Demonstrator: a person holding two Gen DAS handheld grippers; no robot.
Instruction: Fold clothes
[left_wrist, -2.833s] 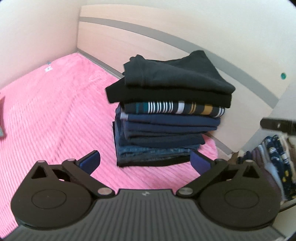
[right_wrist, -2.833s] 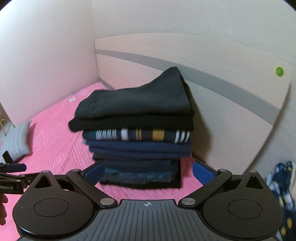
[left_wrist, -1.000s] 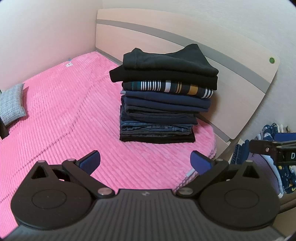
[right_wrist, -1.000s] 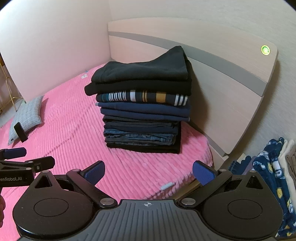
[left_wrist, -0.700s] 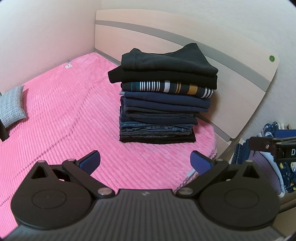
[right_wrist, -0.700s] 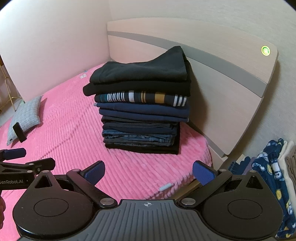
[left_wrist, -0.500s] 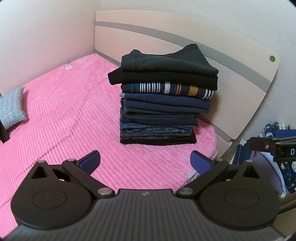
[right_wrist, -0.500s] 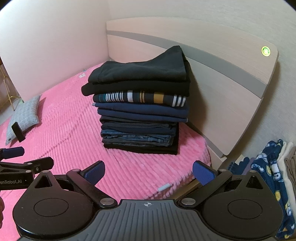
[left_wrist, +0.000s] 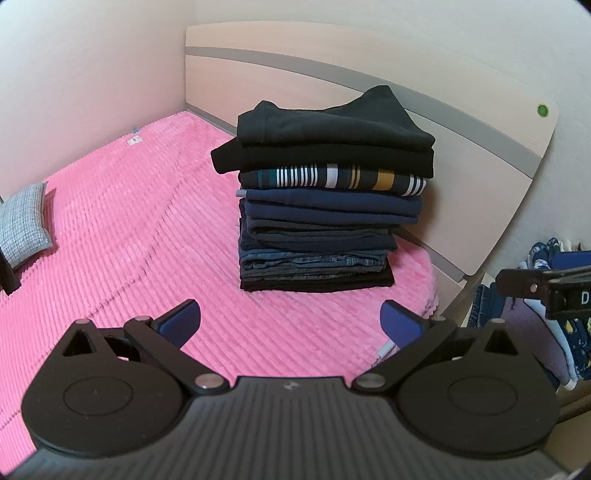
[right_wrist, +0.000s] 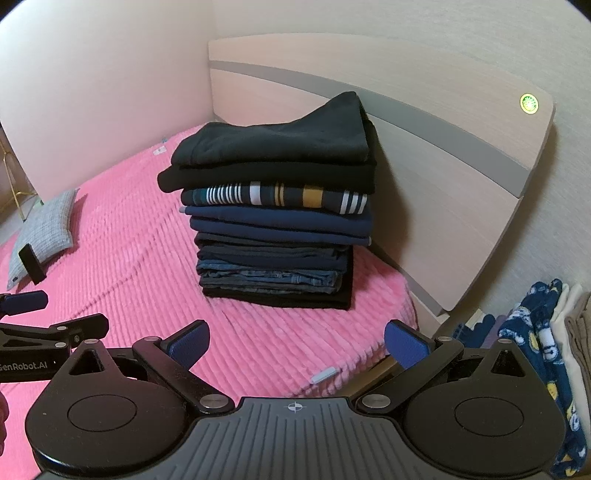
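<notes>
Both claws, left claw (left_wrist: 290, 321) and right claw (right_wrist: 295, 341), spread and empty, have backed off the stack of folded clothes (left_wrist: 325, 195) on the bed (left_wrist: 110, 229), so next garment looks due

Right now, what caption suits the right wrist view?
Open right tool faces a stack of folded clothes on a pink bed.

Open pink bedspread (left_wrist: 122, 229) left of clothes stack (left_wrist: 321, 206); headboard (left_wrist: 461, 192) blocks behind.

Wrist cameras, 2: both face the bed's (left_wrist: 122, 229) headboard (right_wrist: 461, 173) corner from moderate distance, sharing the clothes stack (left_wrist: 325, 206).
</notes>
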